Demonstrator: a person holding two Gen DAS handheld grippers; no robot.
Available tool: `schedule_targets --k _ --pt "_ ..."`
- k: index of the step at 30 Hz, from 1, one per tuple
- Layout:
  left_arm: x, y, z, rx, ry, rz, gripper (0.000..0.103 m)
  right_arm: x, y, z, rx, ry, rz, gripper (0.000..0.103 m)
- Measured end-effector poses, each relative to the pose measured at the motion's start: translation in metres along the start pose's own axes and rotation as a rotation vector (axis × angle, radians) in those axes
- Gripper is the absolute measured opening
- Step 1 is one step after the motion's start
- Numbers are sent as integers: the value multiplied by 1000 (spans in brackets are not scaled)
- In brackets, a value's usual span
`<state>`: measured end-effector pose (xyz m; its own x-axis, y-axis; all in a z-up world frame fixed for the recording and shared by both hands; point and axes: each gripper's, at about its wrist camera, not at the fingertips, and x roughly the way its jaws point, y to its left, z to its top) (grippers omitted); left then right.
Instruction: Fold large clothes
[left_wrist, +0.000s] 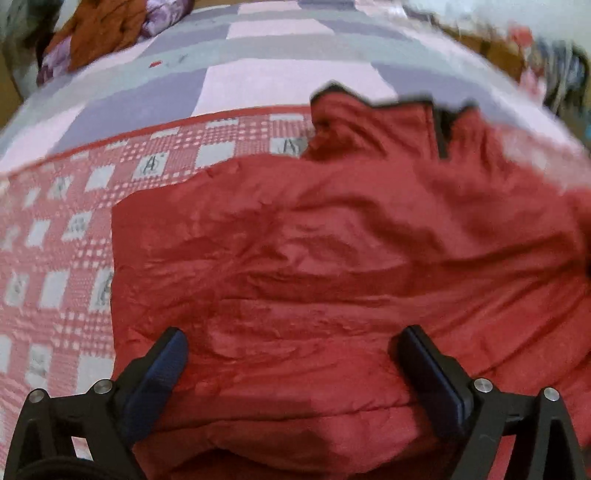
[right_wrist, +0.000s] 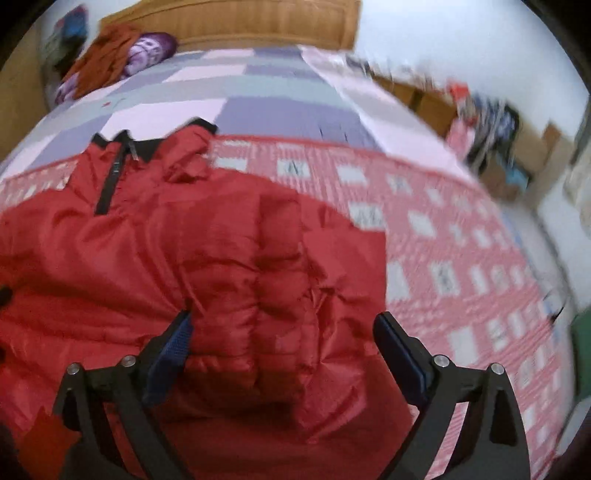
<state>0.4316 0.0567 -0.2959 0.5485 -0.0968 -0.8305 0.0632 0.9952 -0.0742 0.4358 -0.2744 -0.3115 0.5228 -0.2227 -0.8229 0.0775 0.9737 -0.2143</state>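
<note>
Lying spread across the near part of a bed, a red puffer jacket (left_wrist: 332, 258) is filling most of both wrist views, its shiny quilted fabric crumpled into soft ridges. It is resting on a red-and-white checked blanket (left_wrist: 66, 236), which is itself lying over a bedsheet of large lilac, grey and pale pink squares (left_wrist: 258, 74) that is stretching away toward a wooden headboard (right_wrist: 236, 22). The jacket's black-edged collar (right_wrist: 147, 144) is pointing toward the far end of the bed, with a dark zip (right_wrist: 110, 181) running down from it. The left gripper (left_wrist: 291, 343) is hanging over the jacket with its jaws standing wide apart, nothing caught between the blue pads (left_wrist: 162, 369), and the fabric is lying loose beneath them. The right gripper (right_wrist: 284, 332) is likewise hovering with its jaws spread wide; a puffy fold of the jacket is bulging up between the fingers (right_wrist: 399, 347), but the pads are not pressing on it. At the far left corner of the bed a rust-orange garment (right_wrist: 107, 55) is lying heaped beside a purple patterned pillow (right_wrist: 151, 48). Both views are blurring, most of all toward the cluttered right edge.
</note>
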Motion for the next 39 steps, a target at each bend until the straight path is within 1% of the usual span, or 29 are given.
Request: schedule_targets --k 2,4,5,6,7,8,9,10,11,12,13,14,15,16,17,18,19,20,21,24,26,28,29,31,32,34,35,37,39 --pt "-20 13 4 -61 -54 -68 95 -22 2 0 -21 -65 -49 96" --pt "-41 23 7 -84 -138 -70 95 -55 10 0 -27 -193 -119 96" --pt "-52 31 10 -106 -189 -62 96 -72 17 0 -27 -262 -121 97" --pt "-54 36 13 -122 -205 -53 96 -85 25 2 -36 -319 -98 97" --pt "-50 40 18 -138 -205 -27 96 -93 36 5 -52 -356 -67 97" --pt "-40 44 24 -143 -178 -1 96 -97 49 10 -77 -373 -18 97" --pt "-29 45 28 -144 -140 21 96 -92 65 16 -114 -358 53 97" --pt "-16 46 32 -147 -97 43 96 -82 79 22 -139 -308 98 96" --pt "6 51 34 -153 -15 85 96 -66 89 27 -155 -246 125 96" --pt "21 54 34 -152 44 124 96 -50 91 29 -161 -194 114 96" --pt "34 59 31 -153 93 151 98 -26 88 29 -152 -120 63 96" --pt "50 69 25 -182 143 125 102 -4 75 28 -118 -43 29 96" --pt "57 77 20 -217 163 103 103 16 51 23 -39 20 30 96" --pt "63 83 17 -243 180 84 103 29 27 17 46 55 44 96" --pt "69 87 13 -264 188 51 103 35 3 11 124 61 100 96" --pt "70 87 11 -264 176 43 103 37 -6 10 144 63 144 96" --pt "71 84 10 -247 165 56 103 37 -4 10 95 60 141 96" --pt "70 79 11 -216 151 79 103 33 1 11 40 41 111 96" --pt "69 78 11 -212 148 82 103 32 6 13 3 30 86 97" --pt "63 79 14 -198 148 78 103 33 3 15 40 36 103 98" --pt "50 78 16 -140 115 104 103 31 3 10 29 26 107 98" --pt "39 76 18 -113 95 115 101 29 -3 7 25 23 114 98" --pt "28 72 20 -100 72 116 99 32 -3 7 27 25 113 98" --pt "9 66 25 -66 0 88 99 15 -3 9 26 -4 60 98" --pt "-6 58 30 -27 -66 56 99 -2 -2 6 17 -52 42 98" --pt "-15 43 41 29 -127 22 99 -23 12 7 -8 -141 71 98" --pt "-13 39 45 41 -125 14 99 -29 21 11 -28 -159 88 98" --pt "4 35 63 34 -63 38 99 -34 45 22 -91 -170 131 98" --pt "29 42 75 -3 24 70 99 -23 65 32 -141 -121 144 97"
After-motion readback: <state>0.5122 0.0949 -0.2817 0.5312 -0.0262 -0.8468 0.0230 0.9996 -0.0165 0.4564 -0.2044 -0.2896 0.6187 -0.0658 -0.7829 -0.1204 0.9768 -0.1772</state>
